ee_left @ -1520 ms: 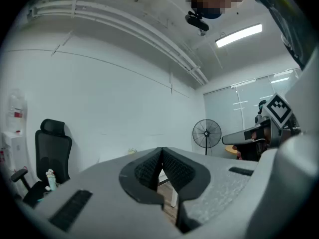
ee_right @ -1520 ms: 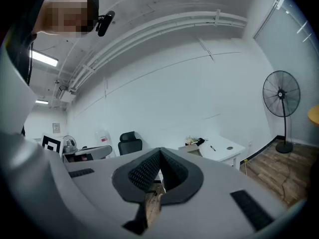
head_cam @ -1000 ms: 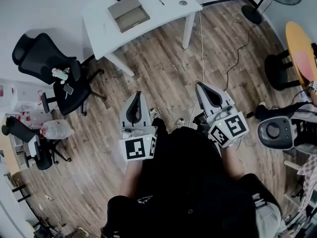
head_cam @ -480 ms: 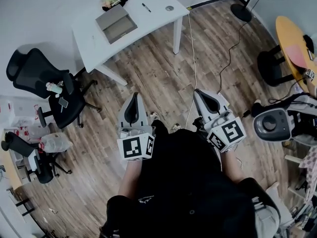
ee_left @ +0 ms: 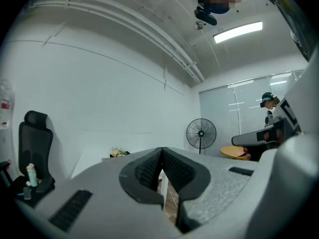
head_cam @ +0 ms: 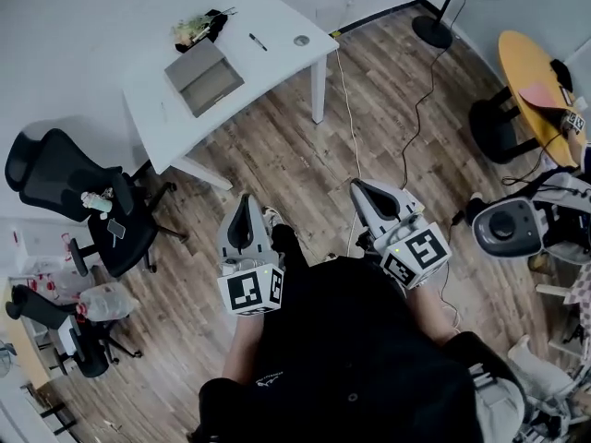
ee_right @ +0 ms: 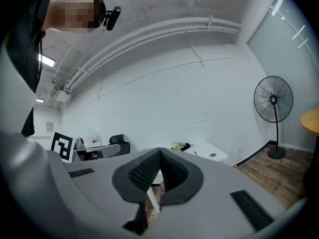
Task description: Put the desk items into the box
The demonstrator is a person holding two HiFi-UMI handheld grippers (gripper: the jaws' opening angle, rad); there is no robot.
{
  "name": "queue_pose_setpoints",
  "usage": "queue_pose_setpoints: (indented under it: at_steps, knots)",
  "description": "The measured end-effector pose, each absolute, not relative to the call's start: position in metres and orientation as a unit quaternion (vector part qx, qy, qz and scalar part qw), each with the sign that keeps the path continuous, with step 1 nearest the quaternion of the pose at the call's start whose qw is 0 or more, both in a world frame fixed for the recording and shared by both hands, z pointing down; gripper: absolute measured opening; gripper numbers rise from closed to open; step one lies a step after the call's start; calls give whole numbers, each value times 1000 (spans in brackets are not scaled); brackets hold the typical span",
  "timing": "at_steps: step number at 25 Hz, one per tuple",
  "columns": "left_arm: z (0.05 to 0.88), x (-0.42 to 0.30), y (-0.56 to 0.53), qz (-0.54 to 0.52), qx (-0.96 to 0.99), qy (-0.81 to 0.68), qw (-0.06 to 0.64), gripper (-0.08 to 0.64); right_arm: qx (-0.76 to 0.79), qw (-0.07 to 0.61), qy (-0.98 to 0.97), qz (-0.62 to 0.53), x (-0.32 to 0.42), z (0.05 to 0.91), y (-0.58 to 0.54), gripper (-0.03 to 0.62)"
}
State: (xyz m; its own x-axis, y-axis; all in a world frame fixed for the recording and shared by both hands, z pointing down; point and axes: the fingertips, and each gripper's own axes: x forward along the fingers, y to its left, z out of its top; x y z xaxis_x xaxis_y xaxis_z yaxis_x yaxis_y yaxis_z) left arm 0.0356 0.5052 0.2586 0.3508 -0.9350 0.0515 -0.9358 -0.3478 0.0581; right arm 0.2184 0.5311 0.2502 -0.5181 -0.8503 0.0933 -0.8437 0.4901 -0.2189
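The white desk (head_cam: 277, 67) stands far ahead across the wooden floor. On it lie an open grey-brown box (head_cam: 203, 77), a black pen (head_cam: 258, 41), a small round item (head_cam: 301, 40) and a cluttered bunch of items (head_cam: 199, 26) at the back edge. My left gripper (head_cam: 246, 198) and right gripper (head_cam: 356, 185) are held in front of the person's body, well short of the desk, both shut and empty. The left gripper view shows the shut jaws (ee_left: 162, 151) with the desk edge small behind them. The right gripper (ee_right: 159, 151) points at the desk (ee_right: 209, 151) too.
A black office chair (head_cam: 65, 183) holding small things stands left of the desk, another chair (head_cam: 74, 326) nearer left. A fan base (head_cam: 434, 30), an orange round table (head_cam: 540, 77), a floor cable (head_cam: 406, 127) and a grey round device (head_cam: 503, 229) are at the right.
The desk has slid left and lower in the head view as the person moves over the floor. Both grippers keep their place before the body and stay shut.
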Motion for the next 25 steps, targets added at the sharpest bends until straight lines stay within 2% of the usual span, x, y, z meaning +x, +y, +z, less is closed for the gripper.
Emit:
queue_pose_setpoints:
  at_steps: [7,15,20,25]
  knots:
    - [260,15,419,8,834,-551,39,8,-508,14,848,-151,199,260,451,-2]
    - [260,-15,313,5,852,-522,38,8,-513,4,850,-119,148,246,356,-2]
    - [255,-22,254,12,874,-484,29,8,-538,21,836,-109,134,239,301,-2]
    - [256,-35,202,-1,885,-464,34,8,-558,7,822,-115,124,249,250,-2]
